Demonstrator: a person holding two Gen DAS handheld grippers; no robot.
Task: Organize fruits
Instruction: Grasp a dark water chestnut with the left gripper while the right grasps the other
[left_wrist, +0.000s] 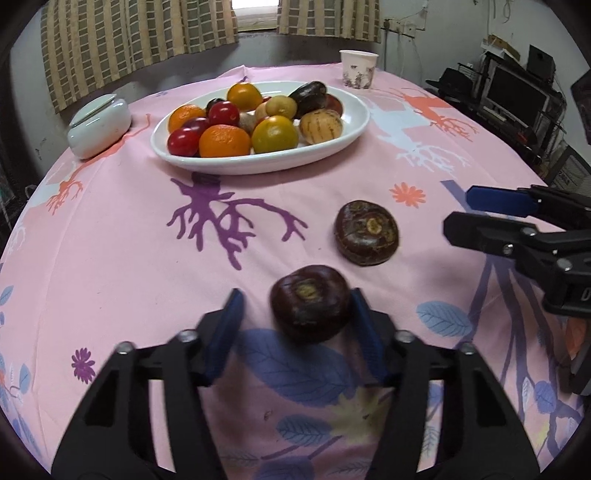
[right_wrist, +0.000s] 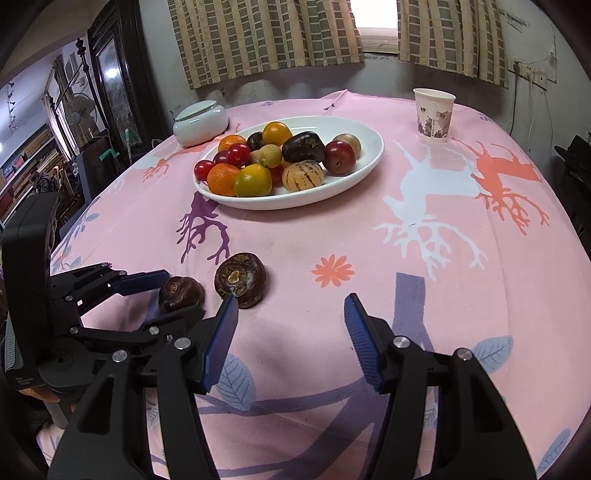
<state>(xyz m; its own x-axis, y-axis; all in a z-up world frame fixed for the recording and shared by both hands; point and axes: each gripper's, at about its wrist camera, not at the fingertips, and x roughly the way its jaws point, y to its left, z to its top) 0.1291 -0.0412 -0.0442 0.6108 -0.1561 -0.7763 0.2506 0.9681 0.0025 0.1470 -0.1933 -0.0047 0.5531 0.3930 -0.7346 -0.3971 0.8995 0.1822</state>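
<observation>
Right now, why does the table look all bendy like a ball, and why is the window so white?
Left wrist view: the fisheye lens bulges the pink tablecloth into a dome, and the window is blown out white. Right wrist view: same bulge, dark rounded corners, and the window glares white between the curtains.

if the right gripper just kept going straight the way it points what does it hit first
Probably the pink tablecloth. The right gripper tilts down with nothing between its open fingers. The nearest dark brown fruit sits just off its left finger, so it would likely be missed or grazed; depth is hard to judge.
</observation>
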